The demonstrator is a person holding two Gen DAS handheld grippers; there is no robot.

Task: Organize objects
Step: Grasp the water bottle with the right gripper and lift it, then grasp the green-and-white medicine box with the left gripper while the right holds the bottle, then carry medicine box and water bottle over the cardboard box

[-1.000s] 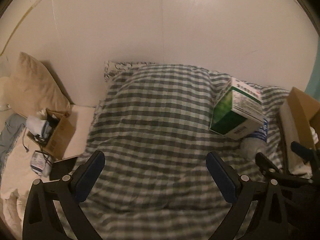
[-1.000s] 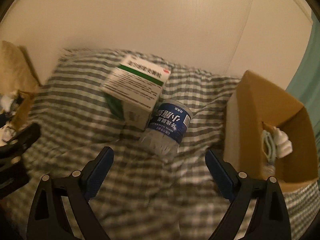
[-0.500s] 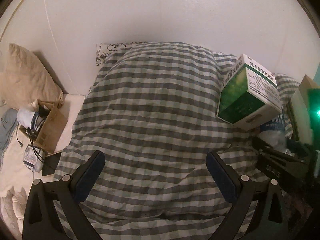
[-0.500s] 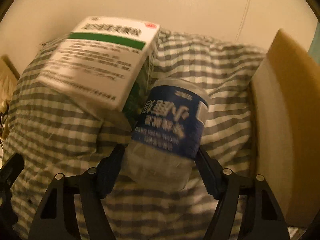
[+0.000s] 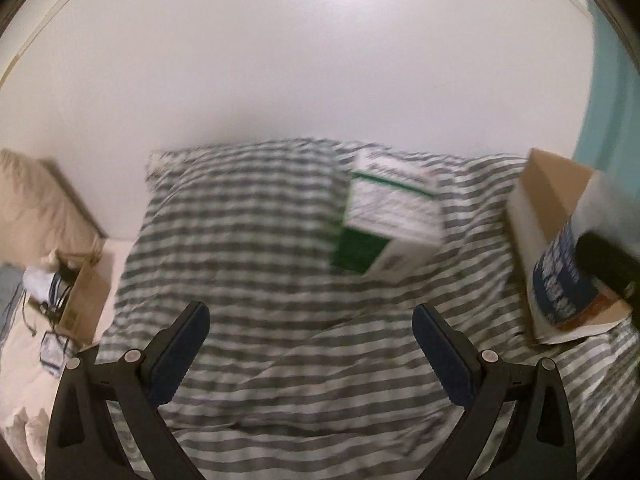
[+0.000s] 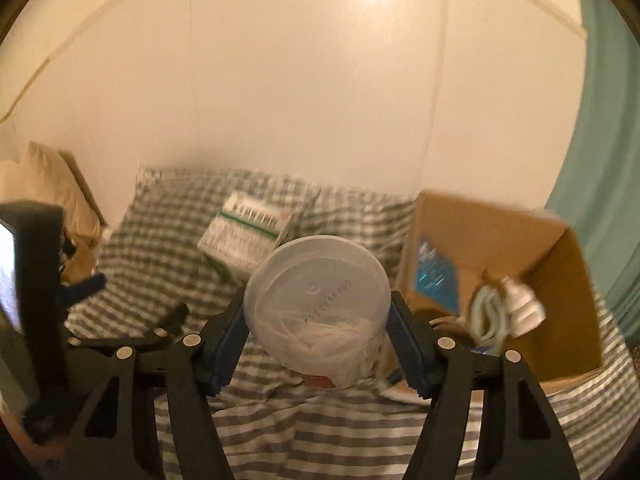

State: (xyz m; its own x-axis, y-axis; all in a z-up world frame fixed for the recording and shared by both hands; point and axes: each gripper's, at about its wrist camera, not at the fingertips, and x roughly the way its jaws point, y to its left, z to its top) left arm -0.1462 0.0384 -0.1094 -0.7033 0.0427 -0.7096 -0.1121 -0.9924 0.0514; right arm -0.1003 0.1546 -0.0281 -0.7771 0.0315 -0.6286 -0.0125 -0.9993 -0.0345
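From my left wrist camera, my left gripper is spread wide with nothing between its pads, hanging over the grey-and-white checked duvet. At about one o'clock a green-and-white carton sits tilted on the duvet; its print is too blurred for me to read. At three o'clock stands an open cardboard box, and in front of it I see the clear plastic tub with a blue label, lifted off the bedding by the dark body of my other tool; the label's white writing is smeared. At nine o'clock, off the duvet, a smaller cardboard box holds cables and a white bundle I cannot identify.

From my right wrist camera, my right gripper is pinching the plastic tub between its blue pads, flat round end toward the lens. Embossed characters on that end are not legible; white crumpled material shows inside. At two o'clock the open cardboard box contains a coiled white cable and a white plug, and carries a blue sticker I cannot read. The carton lies at eleven o'clock.
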